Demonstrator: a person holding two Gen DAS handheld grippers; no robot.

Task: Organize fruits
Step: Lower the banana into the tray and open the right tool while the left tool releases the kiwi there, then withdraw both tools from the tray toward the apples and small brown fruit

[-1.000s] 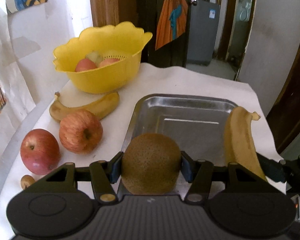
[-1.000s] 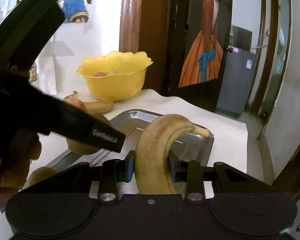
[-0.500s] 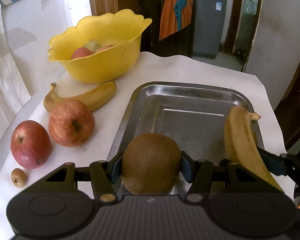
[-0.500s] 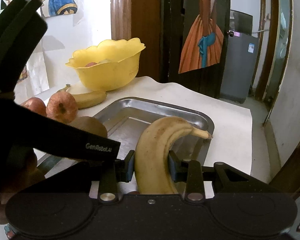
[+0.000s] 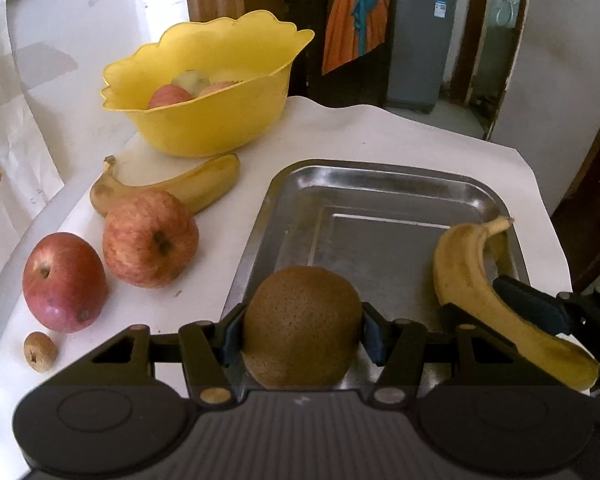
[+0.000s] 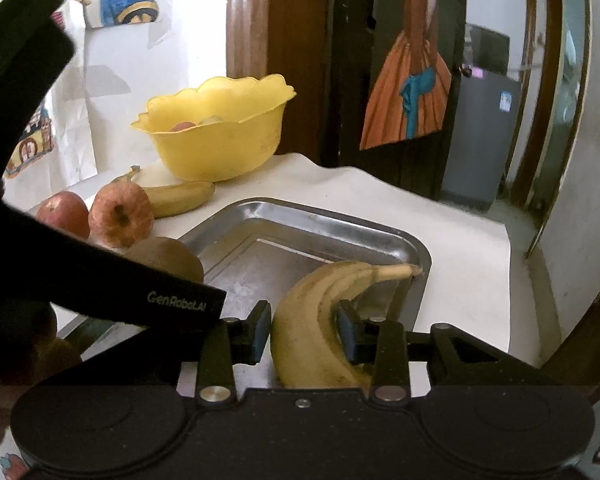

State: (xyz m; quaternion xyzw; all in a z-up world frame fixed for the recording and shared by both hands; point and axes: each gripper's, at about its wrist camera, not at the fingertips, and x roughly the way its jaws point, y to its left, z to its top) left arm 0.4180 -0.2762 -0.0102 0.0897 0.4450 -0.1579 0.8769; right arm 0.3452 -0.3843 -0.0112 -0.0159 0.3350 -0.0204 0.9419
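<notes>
White paper is covering the table [image 5: 380, 136], and the metal tray [image 5: 380, 184] is sitting on it as the landmark for everything else. At the tray's near left corner the left hand-held gripper [image 5: 302, 330] is clamping a brown kiwi [image 5: 302, 326] between its blue pads, the fruit hanging over the tray's edge. At the tray's near right side the right hand-held gripper [image 6: 303, 334] is closing its pads against a banana [image 6: 324, 320], whose stem is pointing toward the tray's far right corner and whose body is lying just above or on the tray floor; I cannot tell which. Left of the tray two red apples [image 5: 150, 238] are resting side by side on the paper, with a small brown fruit [image 5: 40, 351] near them. Beyond the apples a second banana [image 5: 172, 190] is lying in front of a yellow bowl [image 5: 212, 120], which is holding more fruit
</notes>
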